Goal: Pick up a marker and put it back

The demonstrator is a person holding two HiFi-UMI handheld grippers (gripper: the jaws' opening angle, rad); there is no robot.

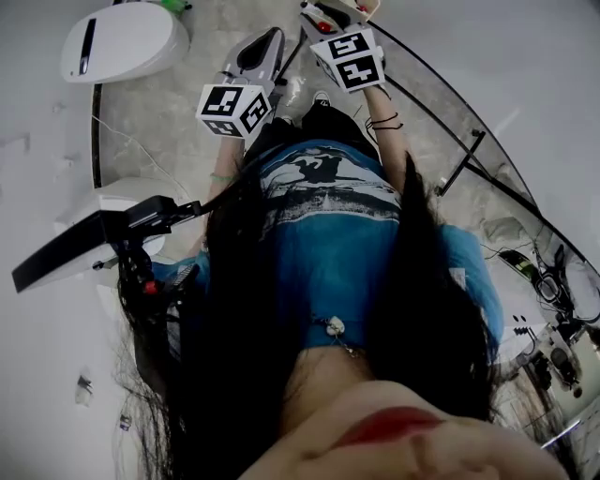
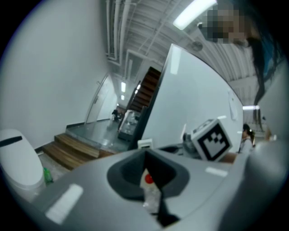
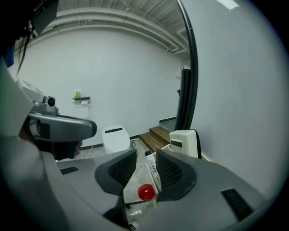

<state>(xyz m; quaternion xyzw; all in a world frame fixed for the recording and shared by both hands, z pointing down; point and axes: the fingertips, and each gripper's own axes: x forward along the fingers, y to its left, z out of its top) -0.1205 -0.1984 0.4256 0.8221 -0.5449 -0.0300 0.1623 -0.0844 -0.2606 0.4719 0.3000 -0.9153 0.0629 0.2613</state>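
Note:
In the right gripper view a white marker with a printed label and a dark tip lies between the ribbed pads, against the right-hand pad. My right gripper is shut on it and points across the room at a white wall. My left gripper is shut, its dark pads meeting with nothing between them. The head view looks down a person's blue shirt and long dark hair. Both grippers are held out in front, the left gripper beside the right gripper, each with its marker cube. The marker is hidden in that view.
A white oval toilet-like unit stands on the stone floor, with a green bottle beside it. Wooden steps rise behind. A black-framed glass panel curves along the right. A white box sits near it.

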